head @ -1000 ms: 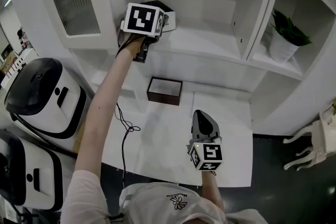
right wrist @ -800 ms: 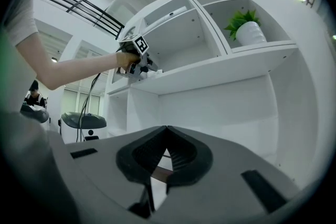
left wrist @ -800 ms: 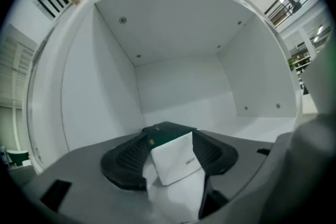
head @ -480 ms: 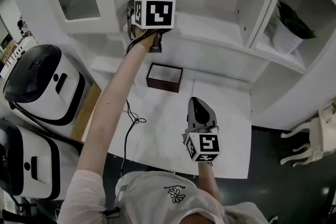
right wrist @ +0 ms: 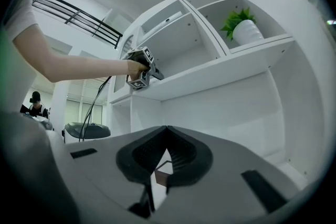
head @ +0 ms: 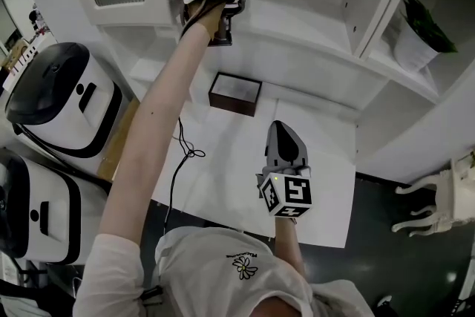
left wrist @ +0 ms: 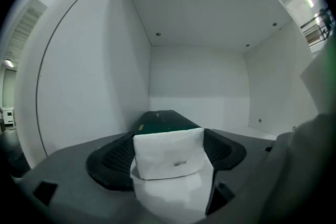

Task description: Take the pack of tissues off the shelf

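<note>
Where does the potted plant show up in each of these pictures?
Head view: plant at the top right, in the right-hand bay of the shelf.
Left gripper view: not in it; only the inside of one bay shows.
Right gripper view: top right, standing on an upper board.
Shared landmark: the white shelf, at the top of the head view and the upper middle of the right gripper view.

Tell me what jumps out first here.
The left gripper is thrust into a white shelf compartment; its jaws have just been opening, and the white pack of tissues stands between them. The right gripper hangs shut over the white table, near a dark-rimmed box. A potted plant sits in the shelf bay at the far right.
</note>
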Demonstrator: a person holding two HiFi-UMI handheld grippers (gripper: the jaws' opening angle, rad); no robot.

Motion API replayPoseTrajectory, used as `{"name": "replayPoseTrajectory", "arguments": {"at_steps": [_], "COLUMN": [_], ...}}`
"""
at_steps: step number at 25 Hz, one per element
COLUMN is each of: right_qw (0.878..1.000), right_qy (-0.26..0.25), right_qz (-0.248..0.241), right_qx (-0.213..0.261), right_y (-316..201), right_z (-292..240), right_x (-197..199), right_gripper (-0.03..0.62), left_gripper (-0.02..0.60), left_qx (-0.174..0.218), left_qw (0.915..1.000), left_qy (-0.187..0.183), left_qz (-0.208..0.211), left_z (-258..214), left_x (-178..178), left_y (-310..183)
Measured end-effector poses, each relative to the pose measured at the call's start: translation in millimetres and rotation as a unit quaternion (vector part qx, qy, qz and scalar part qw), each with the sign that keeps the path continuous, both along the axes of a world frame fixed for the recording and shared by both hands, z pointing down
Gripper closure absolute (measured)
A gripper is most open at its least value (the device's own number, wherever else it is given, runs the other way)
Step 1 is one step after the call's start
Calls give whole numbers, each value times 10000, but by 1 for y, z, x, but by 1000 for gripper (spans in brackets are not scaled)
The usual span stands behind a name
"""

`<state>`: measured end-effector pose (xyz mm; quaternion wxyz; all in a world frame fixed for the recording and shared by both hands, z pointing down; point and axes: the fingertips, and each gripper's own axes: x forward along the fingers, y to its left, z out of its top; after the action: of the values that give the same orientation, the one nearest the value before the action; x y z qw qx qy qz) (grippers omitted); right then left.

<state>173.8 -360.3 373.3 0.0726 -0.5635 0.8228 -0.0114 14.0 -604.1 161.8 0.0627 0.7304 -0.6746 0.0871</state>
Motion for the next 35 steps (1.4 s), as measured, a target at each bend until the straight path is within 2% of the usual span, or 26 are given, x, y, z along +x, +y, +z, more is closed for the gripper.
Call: {"name": "replayPoseTrajectory", "arguments": {"at_steps": [5, 7, 11, 24, 29, 32, 35], "right_qw": [9999, 9999, 9998, 9996, 9990, 9986, 9978], "right_qy": [-19, -15, 20, 236, 369, 446, 548], "right_qz": [-108, -133, -152, 59, 128, 207, 278], "right_qx": [55, 70, 96, 157, 200, 202, 241], "right_y": [-1, -2, -1, 18, 28, 33, 39], "right_z": [-3, -4, -6, -13, -16, -17, -20], "right_x": [-9, -12, -16, -13, -16, -18, -22], "right_gripper": [591, 591, 591, 591, 591, 591, 591], "left_gripper": [181, 183, 184, 224, 225, 227, 227], "left_qx": [-411, -361, -282, -129, 366, 796, 1331], "left_qw": [9980, 9977, 9985, 9943, 9913, 9887, 9816], "left_qy": [406, 487, 355, 906, 986, 831, 710], "left_qz": [273, 308, 309, 555, 788, 965, 1171], "left_z": [9, 8, 6, -1, -12, -23, -38], "left_x": [2, 1, 0, -3, 0, 4, 7], "left_y": [-7, -7, -5, 3, 20, 36, 62]}}
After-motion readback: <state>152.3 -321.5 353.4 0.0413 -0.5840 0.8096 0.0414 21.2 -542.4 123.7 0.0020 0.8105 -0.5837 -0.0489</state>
